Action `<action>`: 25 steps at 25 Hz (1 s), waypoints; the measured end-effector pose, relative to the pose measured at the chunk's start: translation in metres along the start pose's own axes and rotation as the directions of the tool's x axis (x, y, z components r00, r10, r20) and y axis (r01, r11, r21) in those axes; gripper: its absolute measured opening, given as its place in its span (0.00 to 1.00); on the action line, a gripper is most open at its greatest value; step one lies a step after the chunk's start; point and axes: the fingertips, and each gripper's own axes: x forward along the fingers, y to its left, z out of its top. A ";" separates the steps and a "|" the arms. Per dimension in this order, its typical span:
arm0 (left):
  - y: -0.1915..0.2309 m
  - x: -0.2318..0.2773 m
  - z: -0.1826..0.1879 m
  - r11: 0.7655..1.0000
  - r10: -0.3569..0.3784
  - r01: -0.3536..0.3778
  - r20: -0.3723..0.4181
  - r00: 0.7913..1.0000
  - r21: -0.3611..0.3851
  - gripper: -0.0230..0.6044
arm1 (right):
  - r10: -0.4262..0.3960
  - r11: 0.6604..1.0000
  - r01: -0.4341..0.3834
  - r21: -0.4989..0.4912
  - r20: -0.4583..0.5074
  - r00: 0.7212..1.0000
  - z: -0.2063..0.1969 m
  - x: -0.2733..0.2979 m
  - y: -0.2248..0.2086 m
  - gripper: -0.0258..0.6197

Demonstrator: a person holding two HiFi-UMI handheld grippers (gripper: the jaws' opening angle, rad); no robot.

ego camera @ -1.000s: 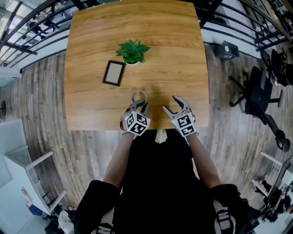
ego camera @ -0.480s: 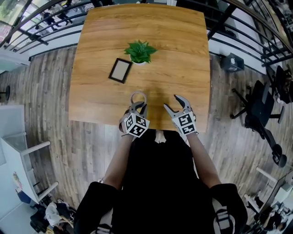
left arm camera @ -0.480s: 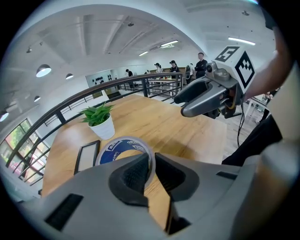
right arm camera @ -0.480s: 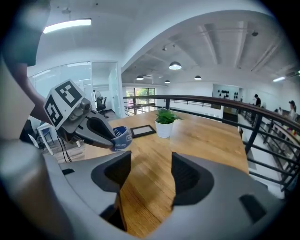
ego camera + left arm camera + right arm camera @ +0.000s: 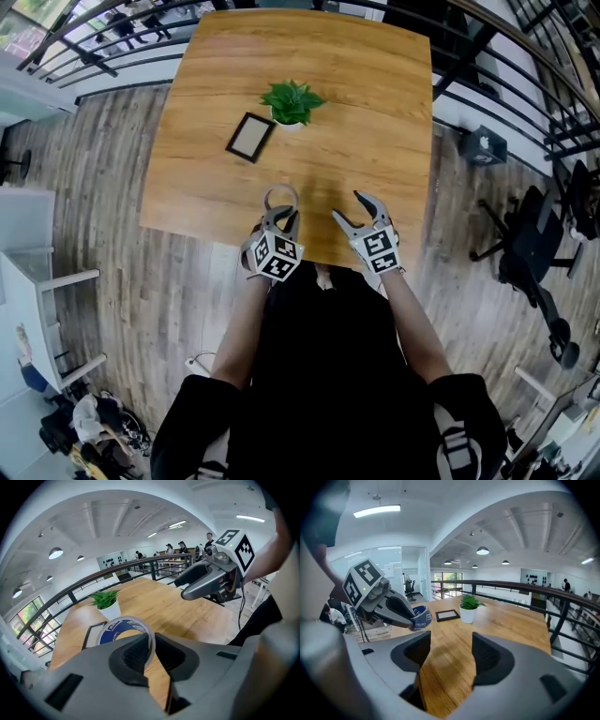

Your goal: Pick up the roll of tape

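My left gripper (image 5: 281, 217) is clenched on the tape (image 5: 282, 197). In its own view the two dark pads pinch the roll's wall, one pad inside the ring and one outside. The roll stands on edge beyond the fingertips, and its blue core with white print faces the camera. From the head view the tape sits over the table (image 5: 375, 112), near the edge closest to me and left of centre. In the right gripper view the roll hangs at the tip of the left jaws and looks clear of the wood, though I cannot see the gap cleanly.

My right gripper (image 5: 349, 210) is released. Its jaws stand wide apart with nothing between them, only bare tabletop showing through the gap. It hovers just beside the left one, over the same near edge, and both tilt downward toward the table.

Further out on the table stands a plant (image 5: 292, 101) in a white pot. A frame (image 5: 250, 137) lies flat just to its left. Both are well apart from the grippers and the tape.

A black railing runs around the far side of the table. A chair (image 5: 530, 246) stands on the plank floor to the right.
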 end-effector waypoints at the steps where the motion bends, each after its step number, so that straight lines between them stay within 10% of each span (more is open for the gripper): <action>1: -0.002 -0.001 0.000 1.000 0.009 -0.009 -0.002 1.000 -0.005 0.13 | 0.006 1.000 -0.006 -0.004 0.004 1.000 -0.001 -0.002 0.000 0.49; 25: -0.047 -0.043 -0.003 0.980 0.171 -0.175 -0.053 0.984 -0.090 0.13 | 0.158 0.986 -0.157 -0.050 0.015 0.987 -0.030 -0.022 0.003 0.47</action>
